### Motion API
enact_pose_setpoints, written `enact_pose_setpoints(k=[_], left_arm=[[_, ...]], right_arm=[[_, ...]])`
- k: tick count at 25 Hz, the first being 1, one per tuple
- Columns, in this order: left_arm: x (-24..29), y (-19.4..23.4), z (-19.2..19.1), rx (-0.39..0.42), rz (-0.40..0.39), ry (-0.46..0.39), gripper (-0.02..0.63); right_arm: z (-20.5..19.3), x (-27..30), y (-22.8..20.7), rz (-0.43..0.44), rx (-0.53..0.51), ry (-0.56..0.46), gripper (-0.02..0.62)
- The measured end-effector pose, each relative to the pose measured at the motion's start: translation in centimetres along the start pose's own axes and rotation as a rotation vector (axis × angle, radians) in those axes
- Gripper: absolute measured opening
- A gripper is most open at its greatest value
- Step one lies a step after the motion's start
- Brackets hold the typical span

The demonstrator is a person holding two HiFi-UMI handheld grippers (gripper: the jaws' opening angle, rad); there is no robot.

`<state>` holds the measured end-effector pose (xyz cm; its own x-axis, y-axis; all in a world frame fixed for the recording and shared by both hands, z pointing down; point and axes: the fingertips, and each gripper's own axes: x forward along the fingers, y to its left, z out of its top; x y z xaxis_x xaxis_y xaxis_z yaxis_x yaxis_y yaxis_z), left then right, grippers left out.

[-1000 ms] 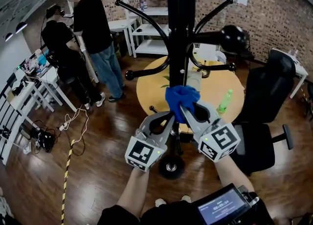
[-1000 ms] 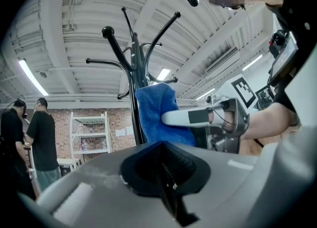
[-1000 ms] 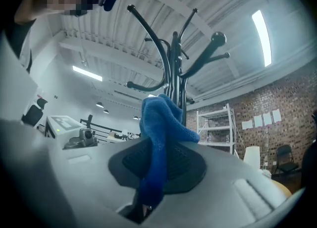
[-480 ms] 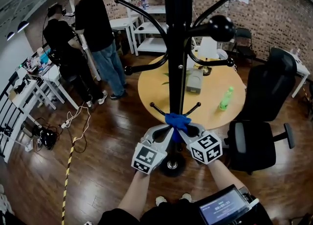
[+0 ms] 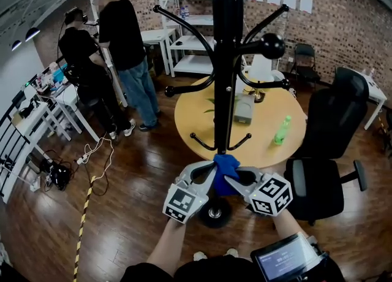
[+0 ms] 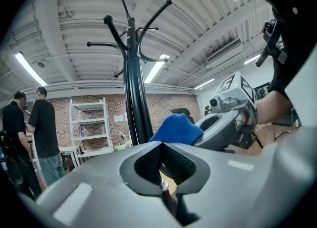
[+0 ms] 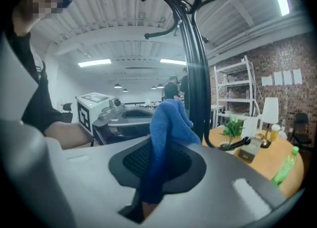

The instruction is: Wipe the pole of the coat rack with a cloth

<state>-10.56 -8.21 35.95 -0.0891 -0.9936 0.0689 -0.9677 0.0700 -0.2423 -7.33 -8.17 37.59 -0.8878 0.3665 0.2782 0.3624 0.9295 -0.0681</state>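
Low on the rack here: the right gripper [image 5: 233, 180] has its jaws clamped on a bunched blue cloth [image 7: 168, 123]. That bunch sits tight beside the tall black metal pole of the coat rack [image 5: 223, 91], just below the small black lower hooks [image 5: 197, 141], though whether it actually presses on the metal cannot be told. The pole stands upright, straight ahead of the right jaws and a touch to their right, so any stroke looks bound to run up or down its length. The left gripper [image 5: 206, 174], jaws closed on nothing, hangs close by on the pole's left side. The right one carries the work.
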Motion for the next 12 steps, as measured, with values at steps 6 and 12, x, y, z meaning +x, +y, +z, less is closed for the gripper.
enact_pose_setpoints(k=[6,12], left_arm=[[-1.5,0.3,9.8,0.081,-0.001,-0.179,0.0],[-2.4,-1.2,21.6,0.136,-0.103,-0.377,0.0]], right_arm=[[12.7,-5.6,0.9,-0.035,-0.197,-0.225,0.049],[26.8,-13.4,3.2,-0.034,-0.393,-0.442,0.05]])
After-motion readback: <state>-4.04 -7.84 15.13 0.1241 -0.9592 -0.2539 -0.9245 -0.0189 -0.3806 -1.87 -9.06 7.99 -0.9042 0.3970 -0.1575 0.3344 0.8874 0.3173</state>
